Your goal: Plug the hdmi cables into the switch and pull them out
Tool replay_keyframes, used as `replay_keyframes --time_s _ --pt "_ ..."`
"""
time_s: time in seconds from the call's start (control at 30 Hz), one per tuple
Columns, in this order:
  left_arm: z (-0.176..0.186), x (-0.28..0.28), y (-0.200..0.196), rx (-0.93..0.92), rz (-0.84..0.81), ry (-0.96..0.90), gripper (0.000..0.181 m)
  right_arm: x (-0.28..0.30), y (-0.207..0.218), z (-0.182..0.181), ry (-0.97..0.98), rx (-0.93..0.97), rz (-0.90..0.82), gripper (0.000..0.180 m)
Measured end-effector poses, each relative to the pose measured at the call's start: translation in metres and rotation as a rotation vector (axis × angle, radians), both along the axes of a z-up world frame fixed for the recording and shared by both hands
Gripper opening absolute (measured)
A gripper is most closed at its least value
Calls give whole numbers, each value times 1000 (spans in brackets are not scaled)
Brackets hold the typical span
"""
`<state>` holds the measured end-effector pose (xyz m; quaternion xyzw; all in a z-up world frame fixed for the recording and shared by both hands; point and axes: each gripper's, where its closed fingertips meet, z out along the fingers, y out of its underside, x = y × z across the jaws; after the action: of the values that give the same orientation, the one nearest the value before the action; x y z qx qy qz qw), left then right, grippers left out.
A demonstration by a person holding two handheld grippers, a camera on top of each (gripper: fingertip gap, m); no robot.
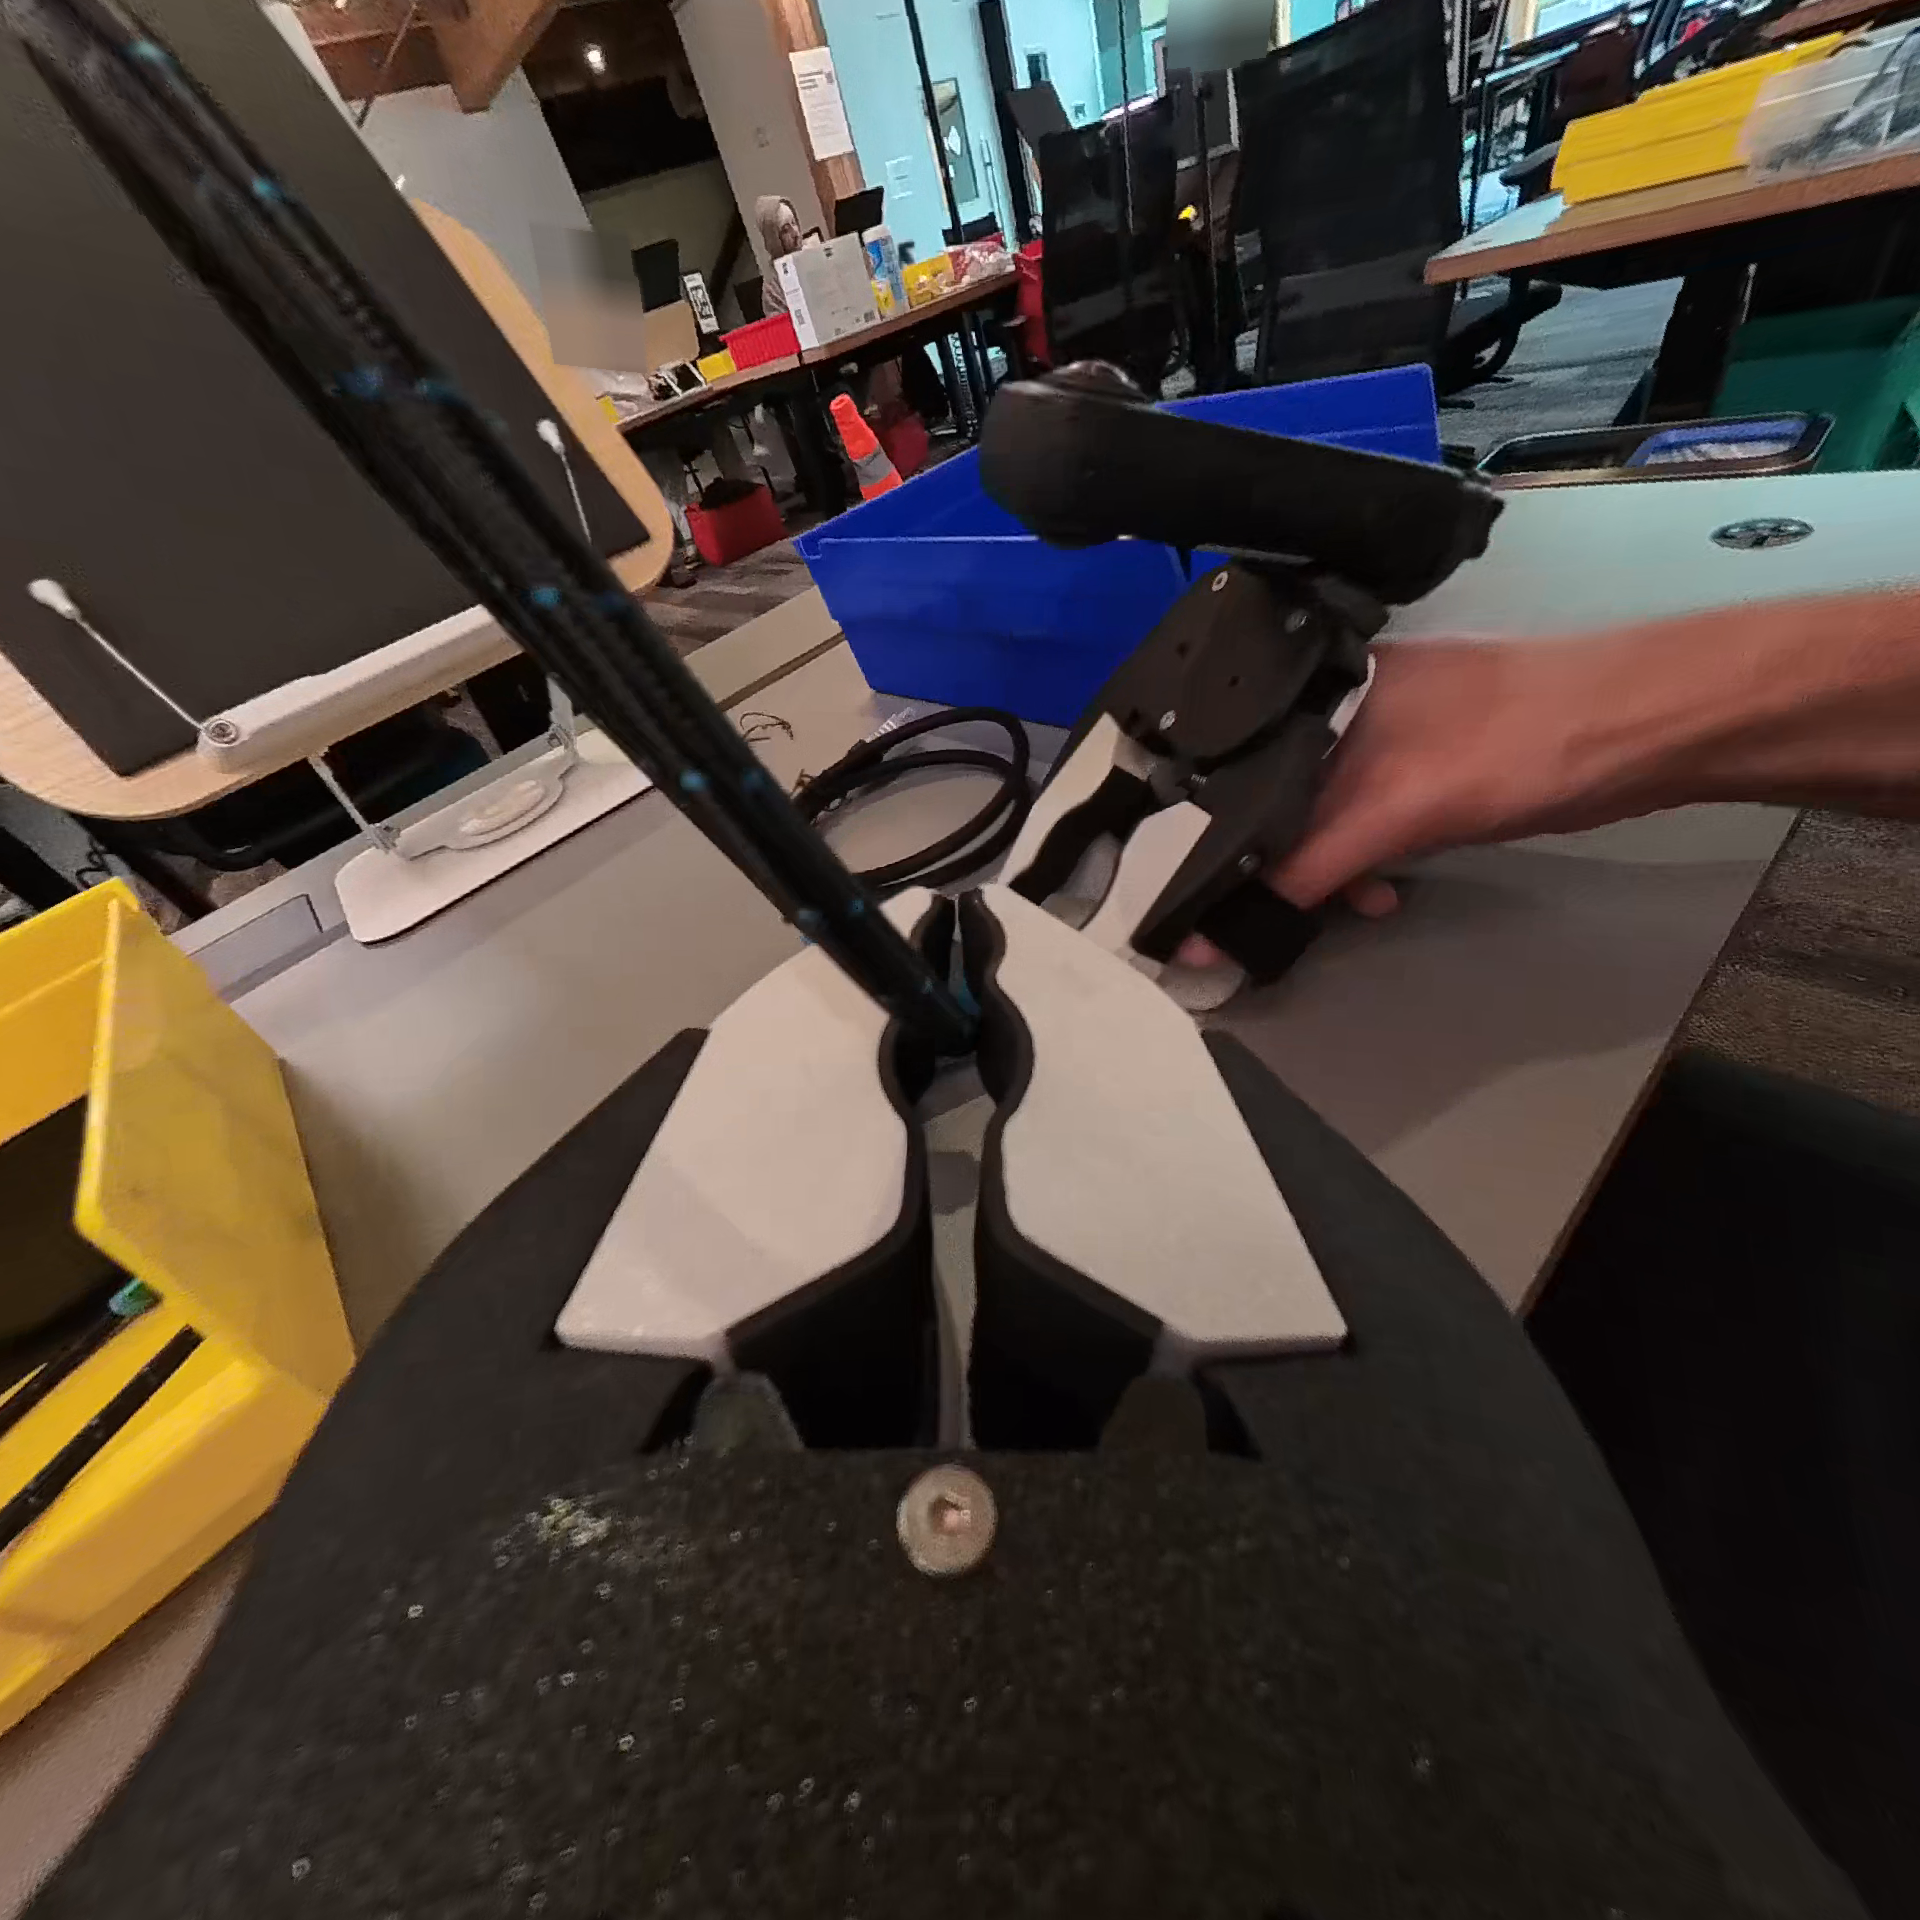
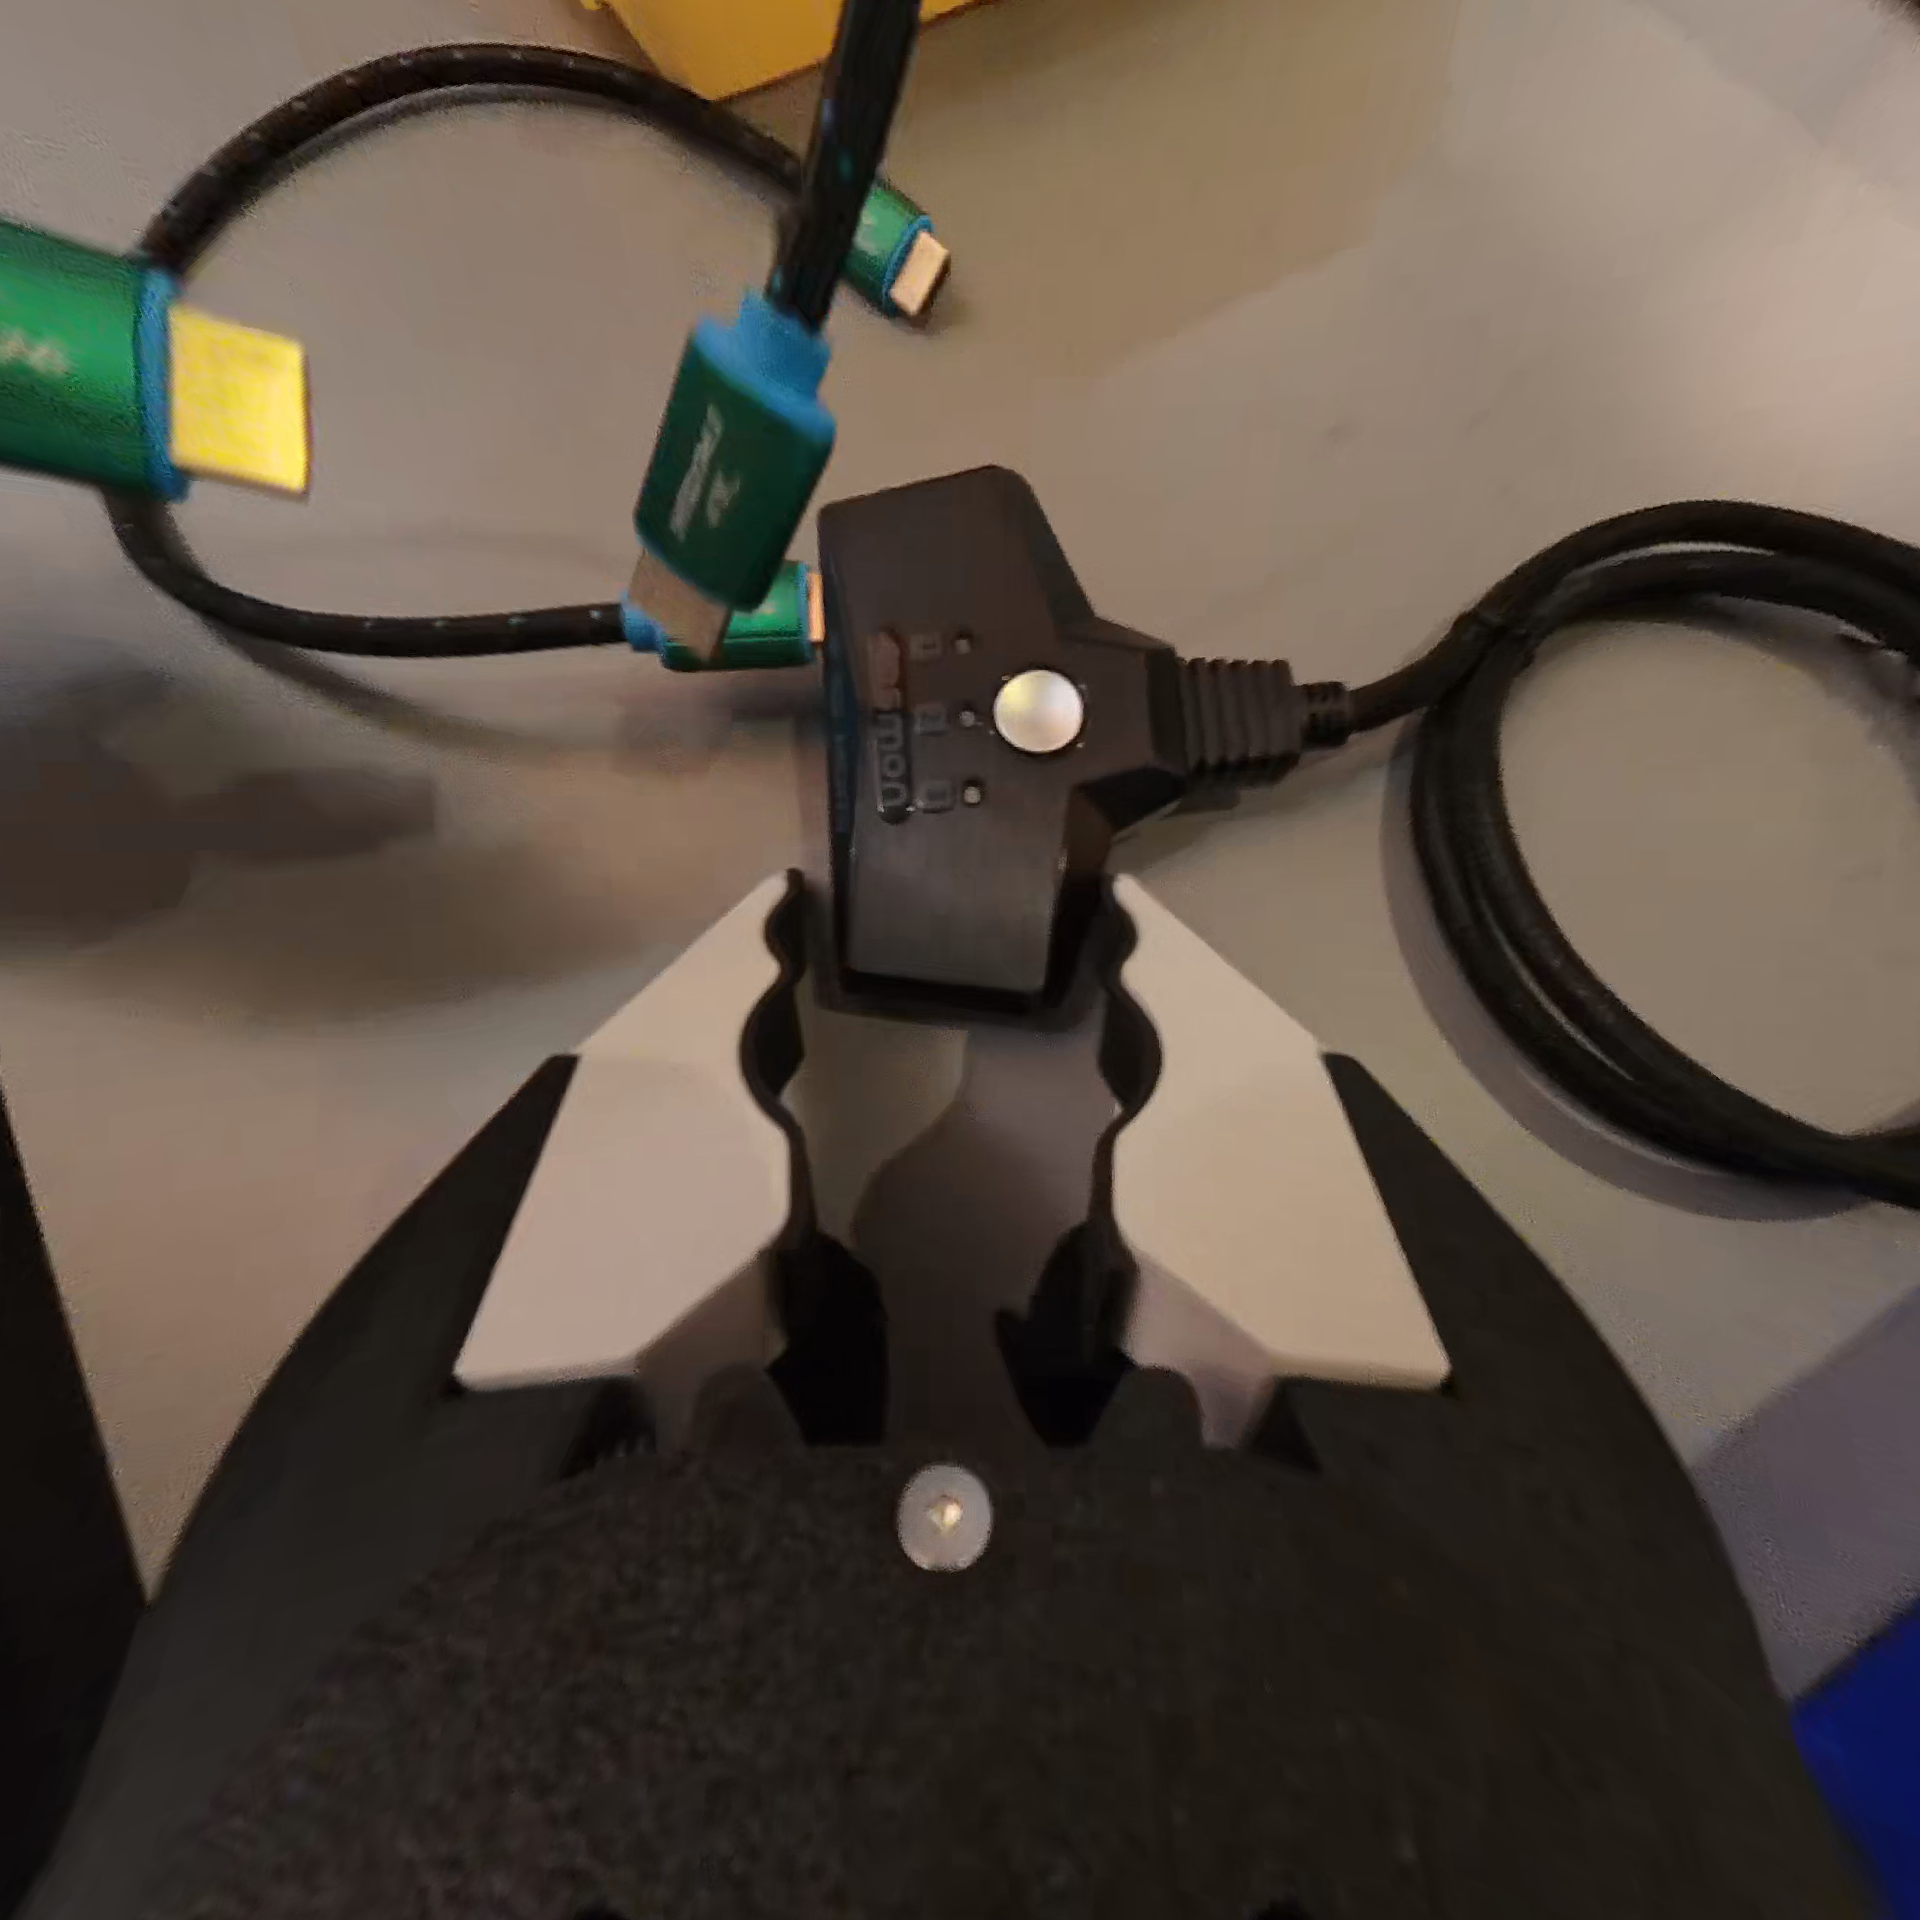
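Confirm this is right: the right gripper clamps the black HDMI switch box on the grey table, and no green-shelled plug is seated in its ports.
Not quite. The right gripper does clamp the black HDMI switch box on the grey table, but the right wrist view shows one green-shelled plug seated in its port side; another green plug hangs just above it.

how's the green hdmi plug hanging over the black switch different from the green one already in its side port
The hanging green HDMI plug dangles tilted in the air, its metal tip bare; the plugged-in green plug lies flat on the table, seated in the black switch. The hanging one looks larger, being nearer the camera. Both have green shells, blue collars and black braided cables.
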<state>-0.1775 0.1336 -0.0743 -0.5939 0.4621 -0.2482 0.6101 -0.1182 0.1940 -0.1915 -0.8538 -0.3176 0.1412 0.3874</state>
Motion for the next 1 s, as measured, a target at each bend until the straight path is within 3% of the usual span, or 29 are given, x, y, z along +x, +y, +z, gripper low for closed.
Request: replay_keyframes --time_s 0.2,0.47,0.8,1.0 --pt "-3 7 -3 -7 -1 -1 2 -1 1 3 17 -69 -74 48" --pt "19 11 2 142 4 -70 2 -15 -6 58 392 -60 -122 48" --pt "40 12 -6 174 151 -183 2 -9 1 78 456 55 -228 47" --pt "30 20 18 -41 253 -323 2 -6 5 78 546 36 -285 47"
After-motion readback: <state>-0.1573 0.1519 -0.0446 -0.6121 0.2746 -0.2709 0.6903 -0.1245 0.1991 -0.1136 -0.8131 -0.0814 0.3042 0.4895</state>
